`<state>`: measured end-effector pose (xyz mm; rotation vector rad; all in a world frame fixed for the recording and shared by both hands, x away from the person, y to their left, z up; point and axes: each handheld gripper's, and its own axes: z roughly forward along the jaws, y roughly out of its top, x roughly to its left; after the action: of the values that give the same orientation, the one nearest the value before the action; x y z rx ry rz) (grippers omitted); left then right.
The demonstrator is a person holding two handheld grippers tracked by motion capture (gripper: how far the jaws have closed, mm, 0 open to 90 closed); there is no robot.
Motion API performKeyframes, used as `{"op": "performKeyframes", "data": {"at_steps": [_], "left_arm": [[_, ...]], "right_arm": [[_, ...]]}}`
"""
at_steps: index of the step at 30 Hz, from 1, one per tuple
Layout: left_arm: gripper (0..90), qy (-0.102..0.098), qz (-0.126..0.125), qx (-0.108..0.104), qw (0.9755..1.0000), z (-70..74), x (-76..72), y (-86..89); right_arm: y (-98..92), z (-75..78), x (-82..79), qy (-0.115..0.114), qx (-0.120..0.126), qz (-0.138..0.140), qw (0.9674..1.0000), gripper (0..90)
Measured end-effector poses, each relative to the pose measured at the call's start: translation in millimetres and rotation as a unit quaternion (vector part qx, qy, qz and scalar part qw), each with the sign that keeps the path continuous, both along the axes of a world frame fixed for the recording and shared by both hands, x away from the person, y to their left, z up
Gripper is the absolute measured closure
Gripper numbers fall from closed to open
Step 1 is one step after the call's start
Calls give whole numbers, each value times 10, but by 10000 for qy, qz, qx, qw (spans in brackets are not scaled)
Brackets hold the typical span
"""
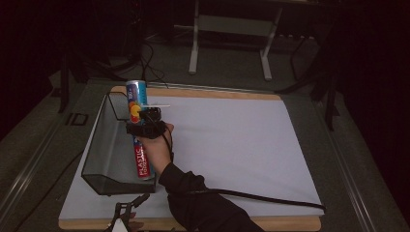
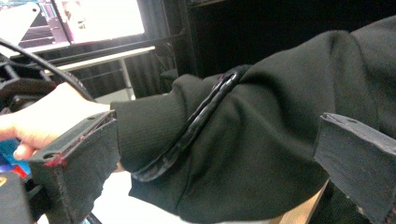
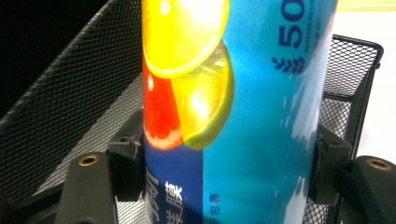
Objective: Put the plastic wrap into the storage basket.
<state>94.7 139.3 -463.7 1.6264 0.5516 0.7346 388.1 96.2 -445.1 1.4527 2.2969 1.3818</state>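
Dim room, white-covered wooden table (image 1: 241, 140).

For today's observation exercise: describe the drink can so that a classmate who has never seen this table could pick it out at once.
Start at the white mat on the wooden table, then go to the black mesh basket on its left edge. The can stands out at the basket's right side, gripped between the right gripper jaws. It is tall, slim and blue, with orange, red and lime citrus slices printed on it.
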Motion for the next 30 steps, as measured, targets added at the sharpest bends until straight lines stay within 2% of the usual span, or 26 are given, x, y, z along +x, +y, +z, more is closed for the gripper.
{"op": "performKeyframes", "data": {"at_steps": [3, 10, 16, 22, 25, 30], "left_arm": [[17, -8, -9, -3, 10000, 2, -2, 1], [17, 3, -24, -17, 10000, 6, 7, 2], [17, -6, -21, -43, 10000, 10, -3, 1], [17, 4, -46, -24, 10000, 8, -1, 0], [17, 12, -44, -45, 10000, 8, 3, 5], [17, 20, -74, -20, 10000, 7, -3, -7]], "right_arm": [[32, -28, 45, 73, -45, -52, 9999, 311], [18, -79, 150, 532, -123, -218, 9983, 310], [52, -136, 142, 600, -167, -146, 9980, 307], [91, -288, 220, 907, -328, -239, 9950, 298], [115, -305, 197, 713, -470, -232, 9961, 287], [139, -304, 195, 420, -691, -43, 9967, 261]]}}
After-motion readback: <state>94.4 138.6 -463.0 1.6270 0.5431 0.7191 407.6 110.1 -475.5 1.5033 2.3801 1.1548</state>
